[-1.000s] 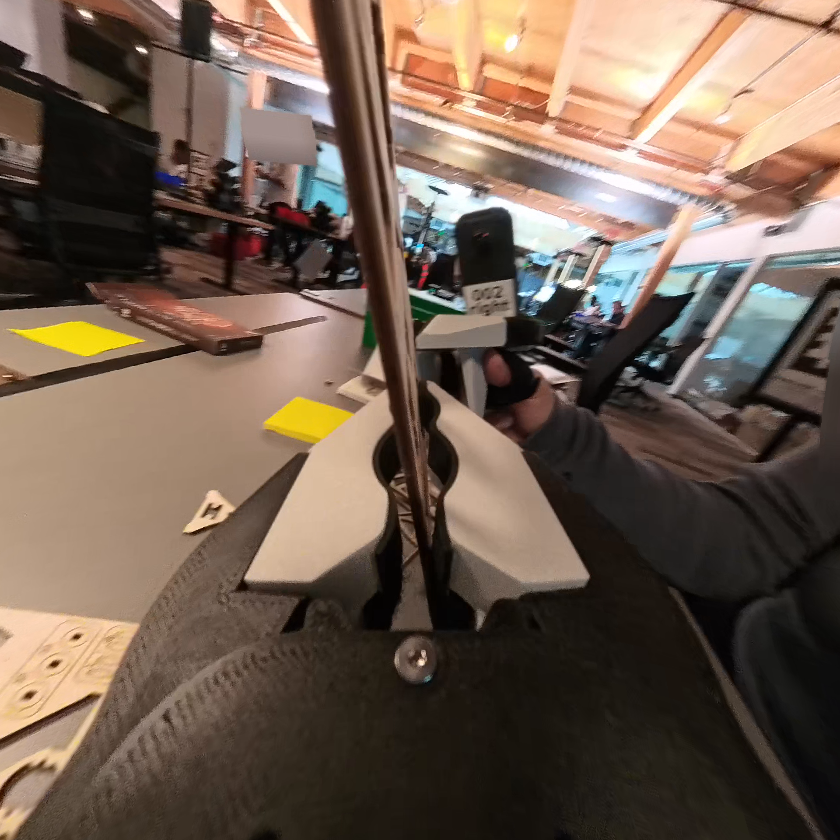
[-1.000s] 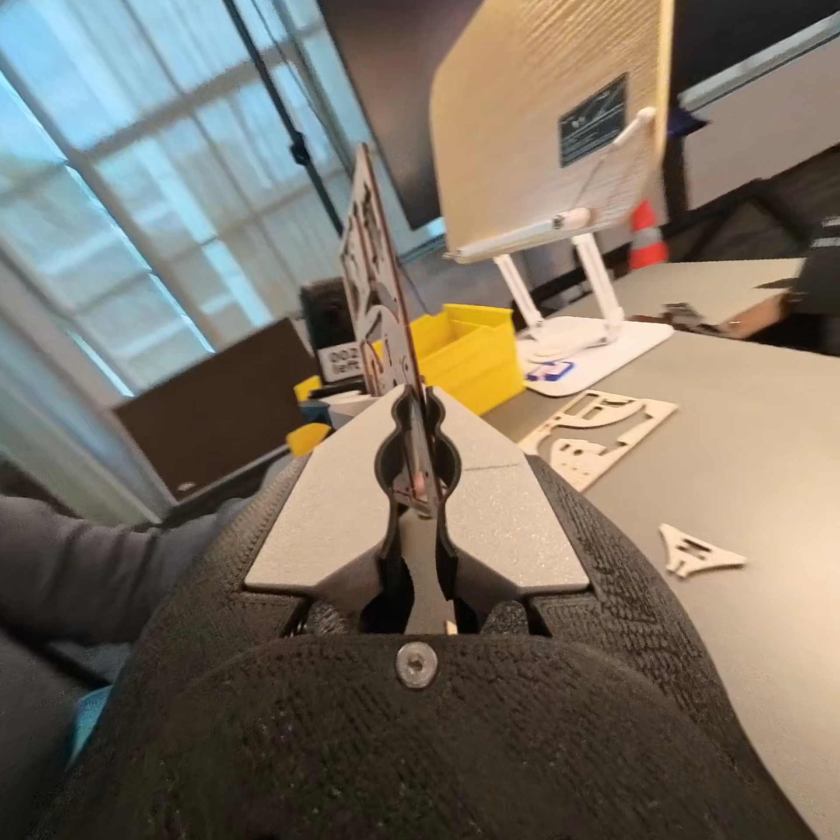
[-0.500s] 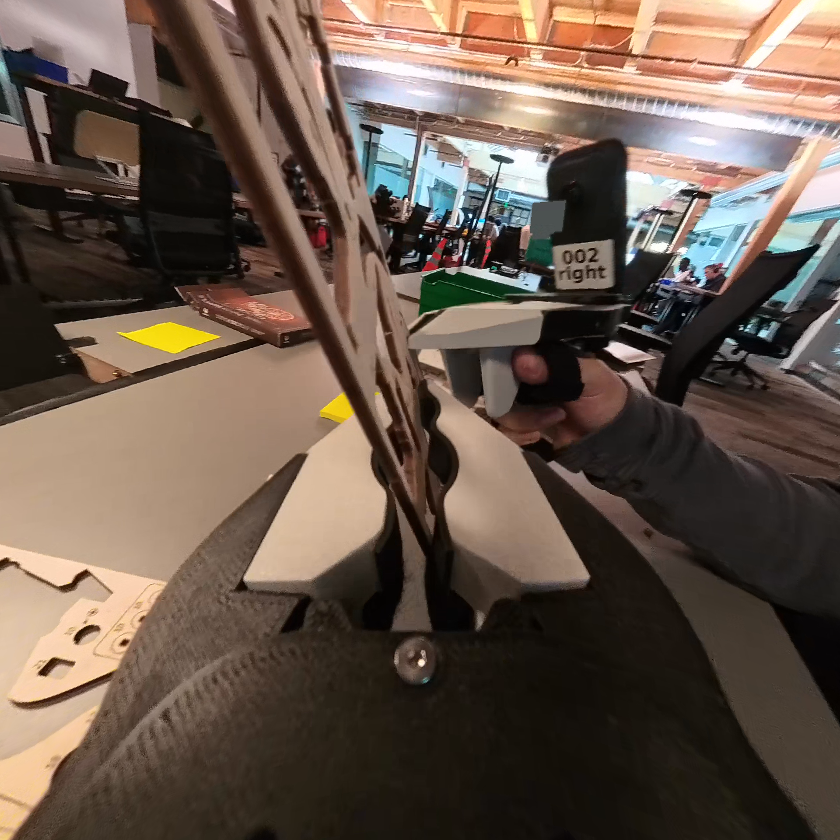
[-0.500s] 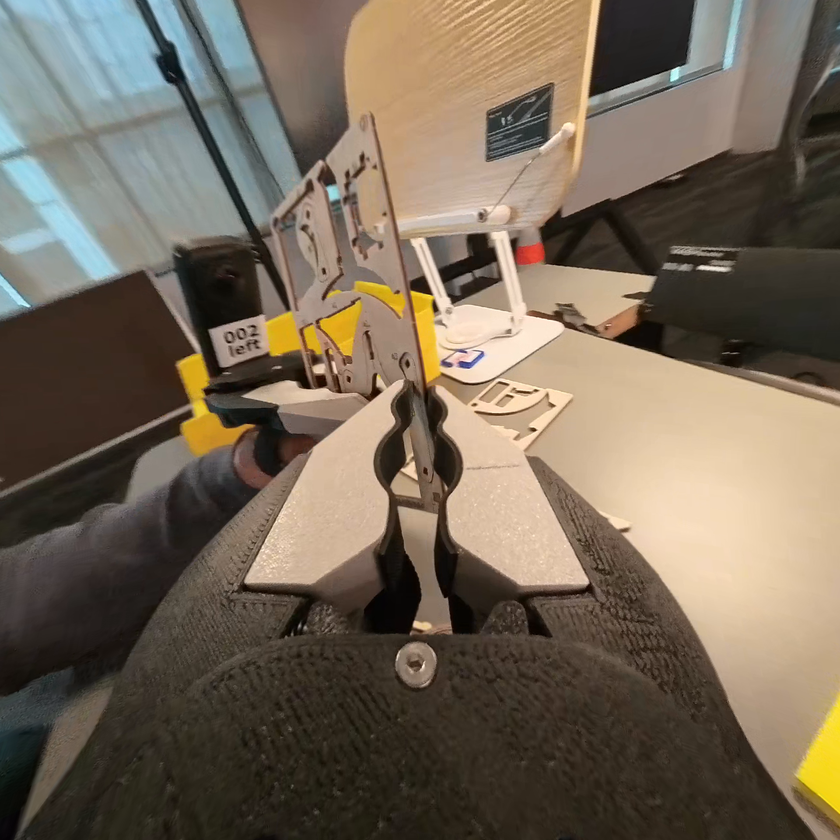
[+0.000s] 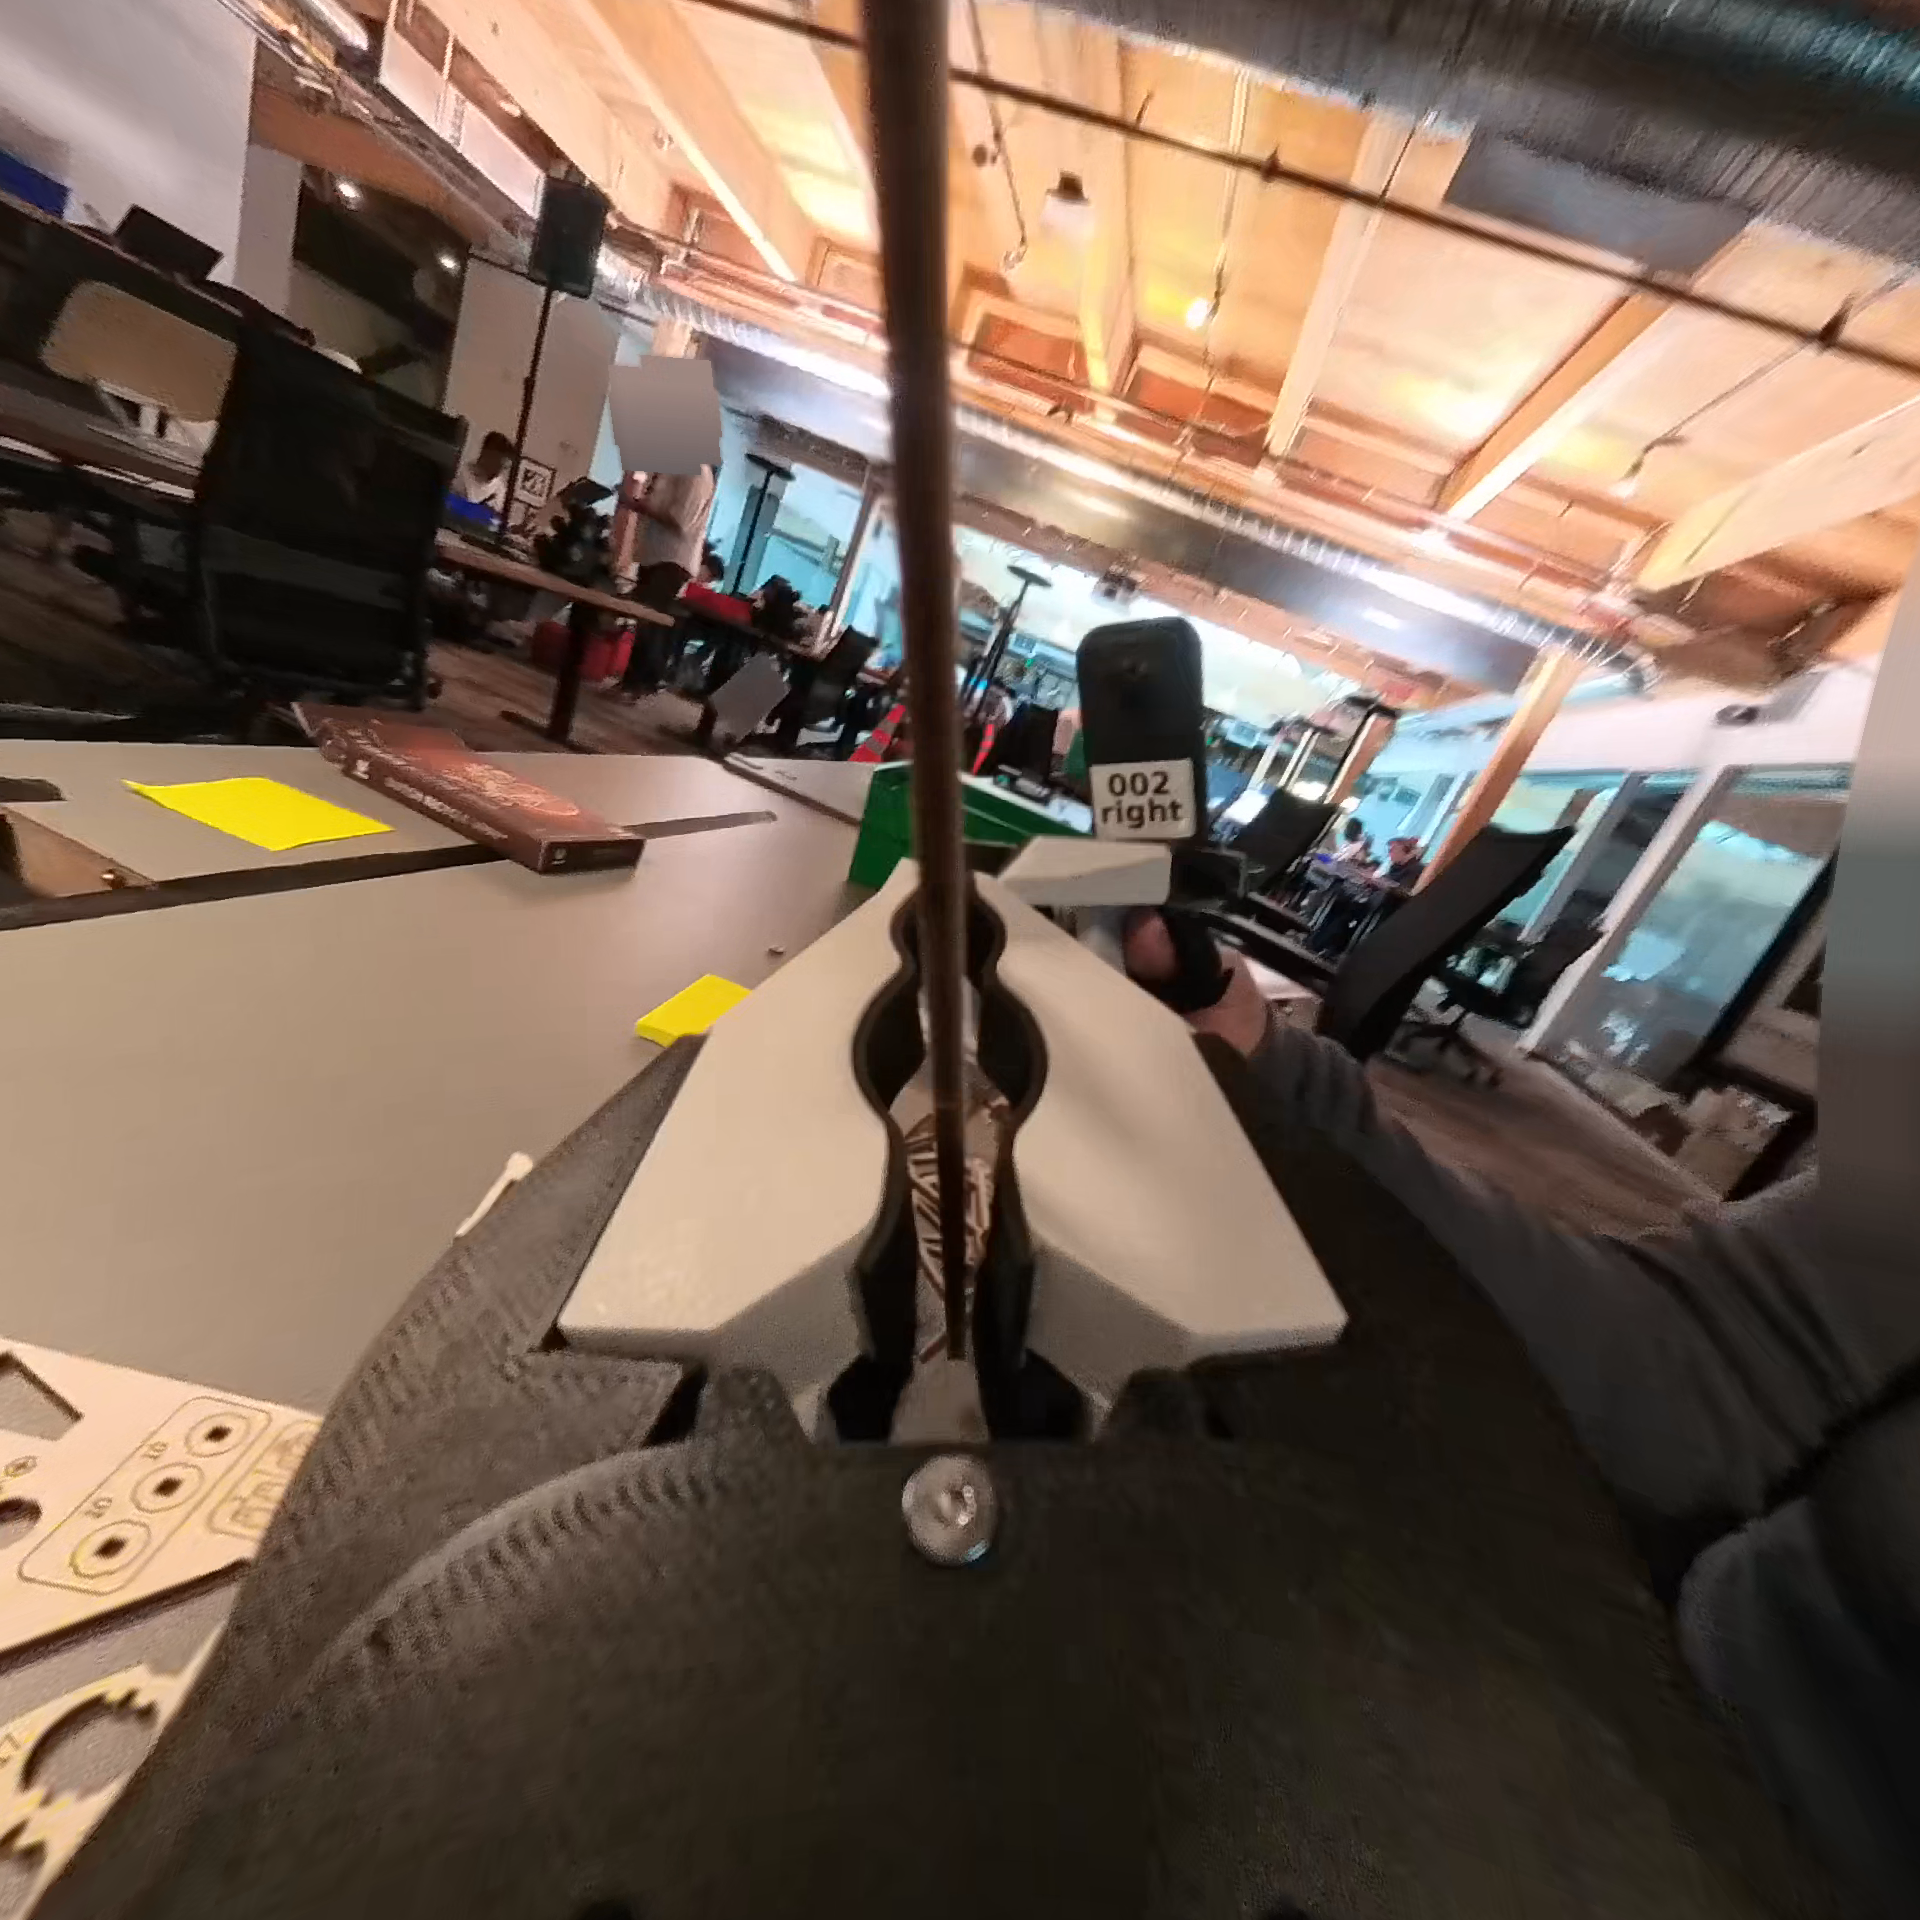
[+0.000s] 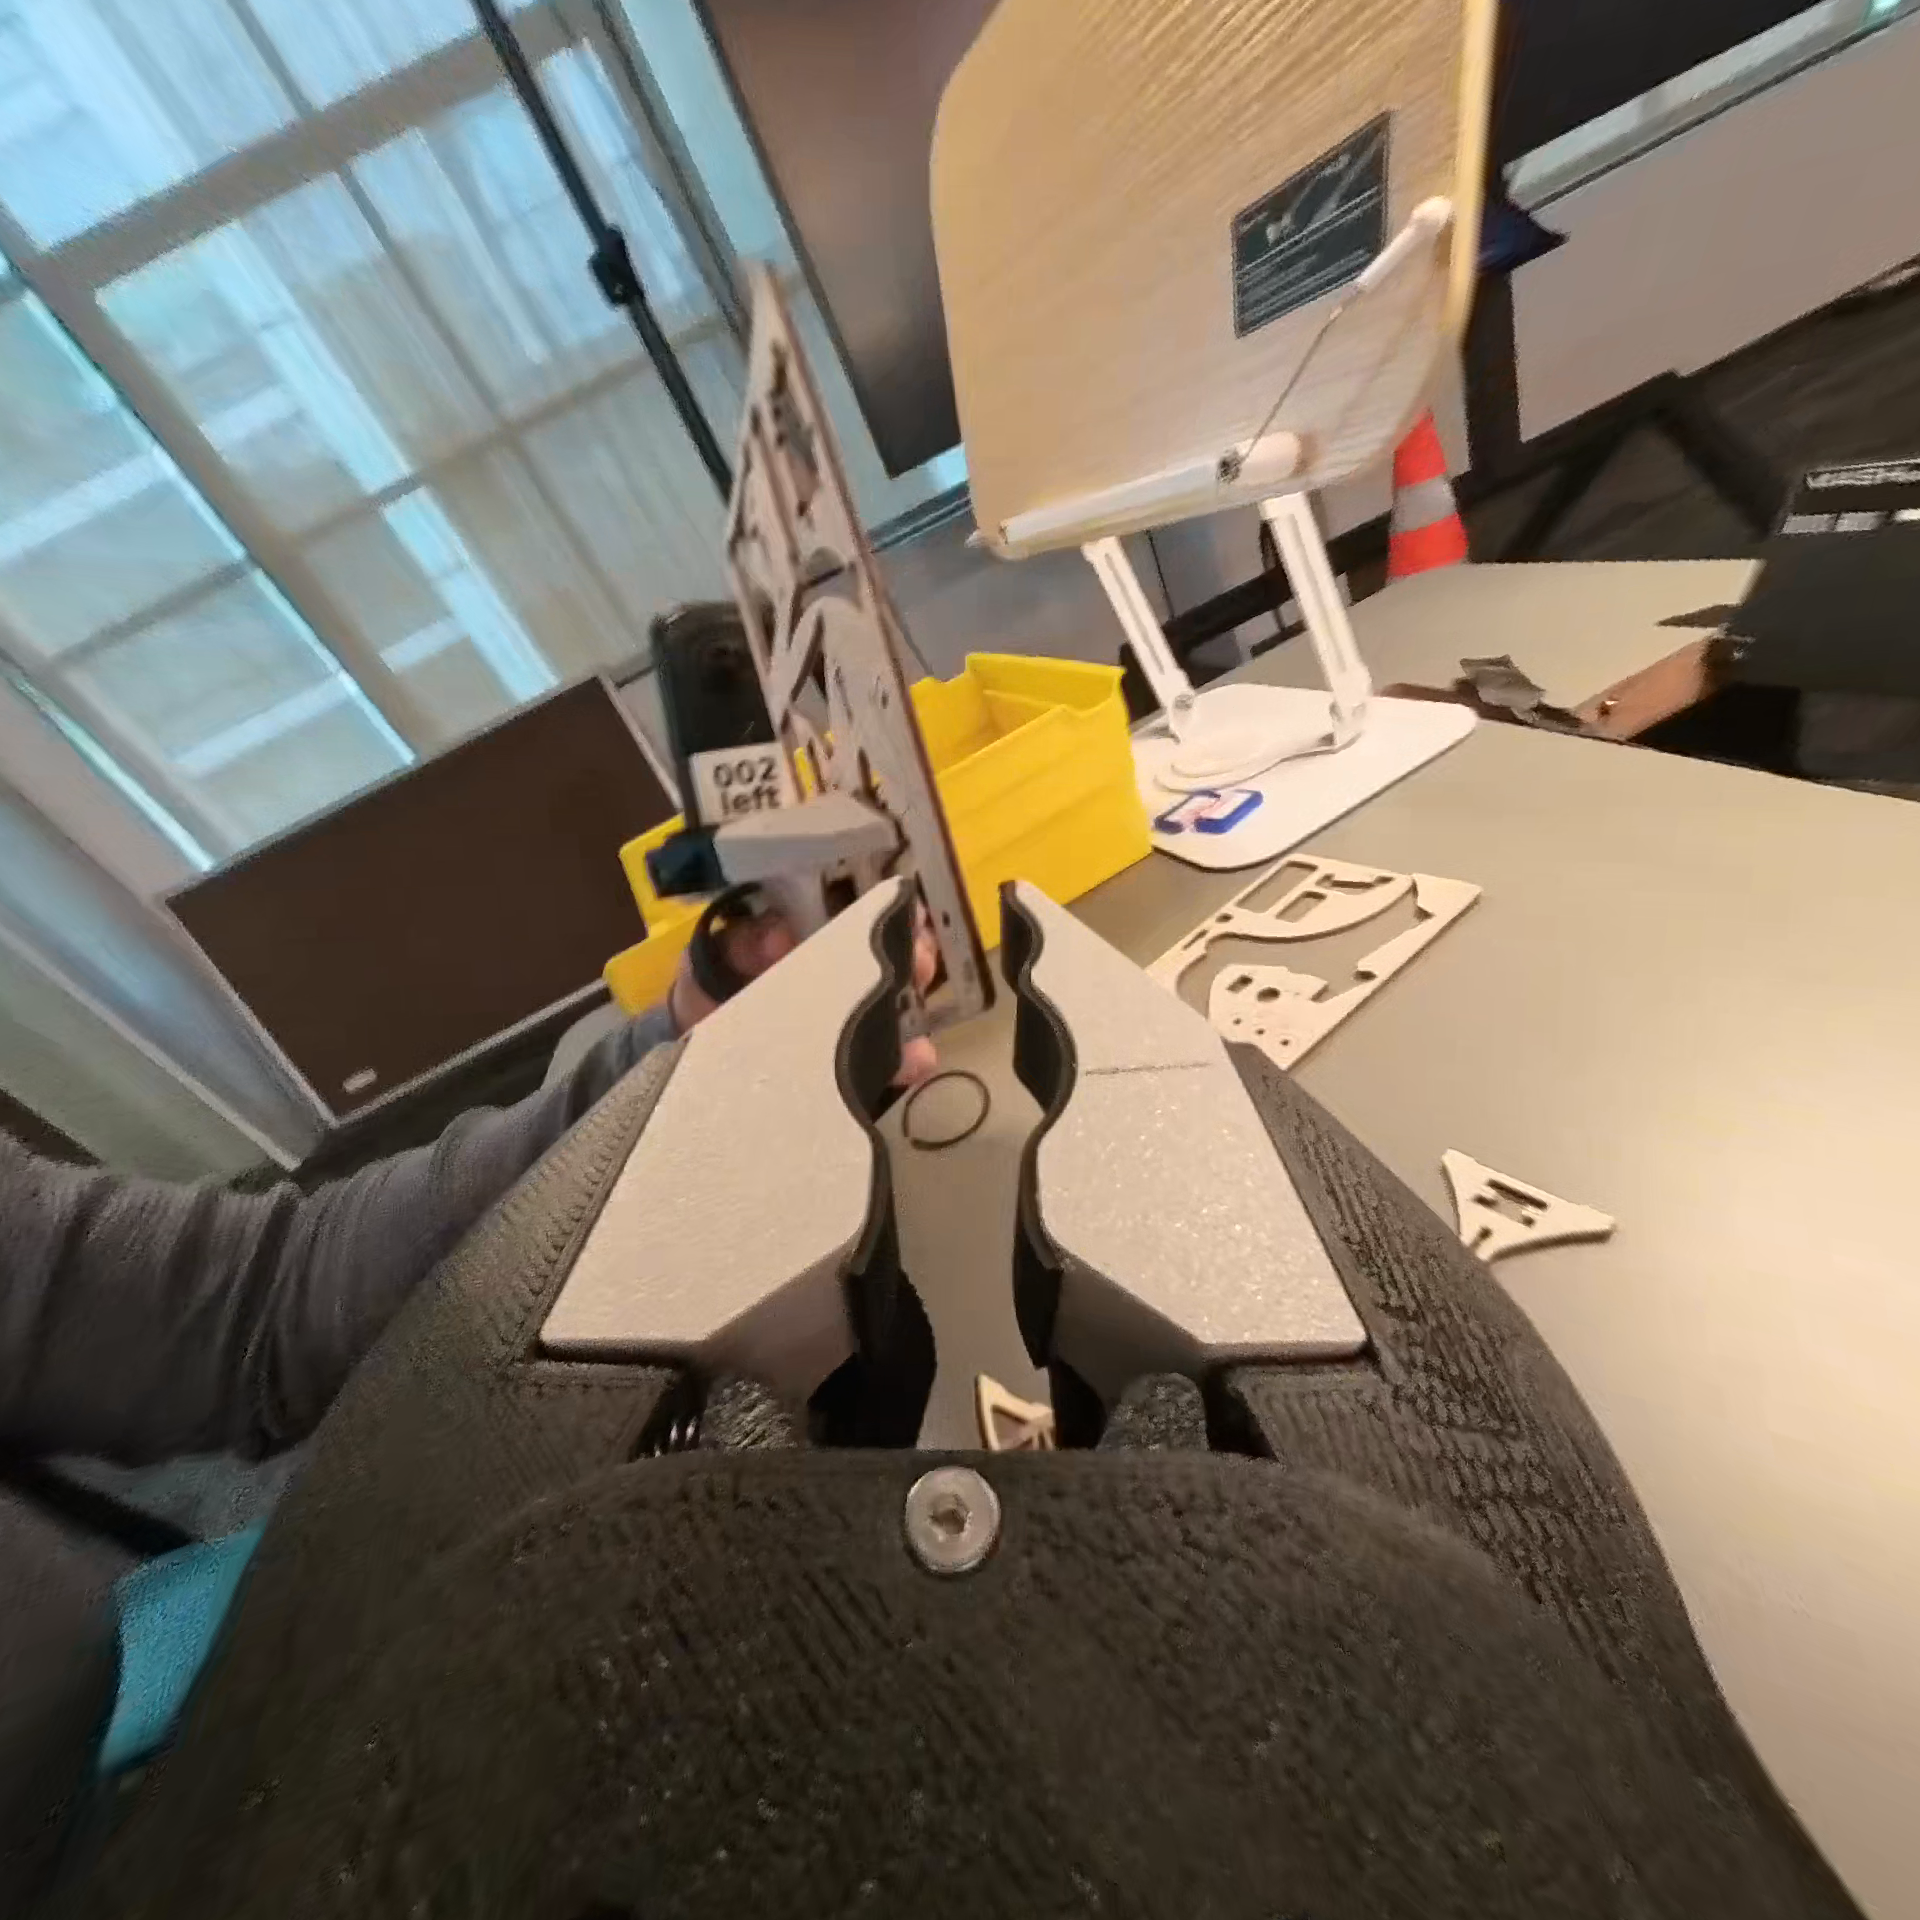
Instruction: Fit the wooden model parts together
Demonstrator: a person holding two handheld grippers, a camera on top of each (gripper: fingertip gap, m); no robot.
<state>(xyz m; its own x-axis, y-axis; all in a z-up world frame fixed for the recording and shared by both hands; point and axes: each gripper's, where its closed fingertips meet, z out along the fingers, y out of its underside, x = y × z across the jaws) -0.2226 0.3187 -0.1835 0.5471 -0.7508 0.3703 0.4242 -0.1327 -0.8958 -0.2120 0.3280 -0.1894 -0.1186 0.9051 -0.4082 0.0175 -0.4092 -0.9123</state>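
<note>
My left gripper (image 5: 940, 904) is shut on a thin laser-cut wooden sheet (image 5: 914, 520), which stands upright and shows edge-on in the left wrist view. In the right wrist view the same sheet (image 6: 831, 707) rises from the left gripper (image 6: 821, 831), with its lower corner right at my right gripper's tips. My right gripper (image 6: 954, 899) is open and empty, its fingers standing to either side of that corner without clamping it. The right gripper also shows in the left wrist view (image 5: 1081, 873), just behind the sheet.
On the grey table (image 6: 1662, 987) lie a cut-out wooden sheet (image 6: 1309, 935), a small triangular piece (image 6: 1527, 1216), a black ring (image 6: 943, 1110), a yellow bin (image 6: 1018, 769) and a white book stand (image 6: 1247, 727). More wooden sheets (image 5: 125, 1475), yellow notes (image 5: 260, 810) and a green bin (image 5: 894, 821) lie around the left gripper. The tips of both grippers are at nearly the same place. It is some 15 cm from my right tips to the small triangular piece (image 6: 1527, 1216).
My right gripper has opened and let go of the sheet it was clamping. The left gripper still holds the sheet, which has swung back upright and edge-on.
</note>
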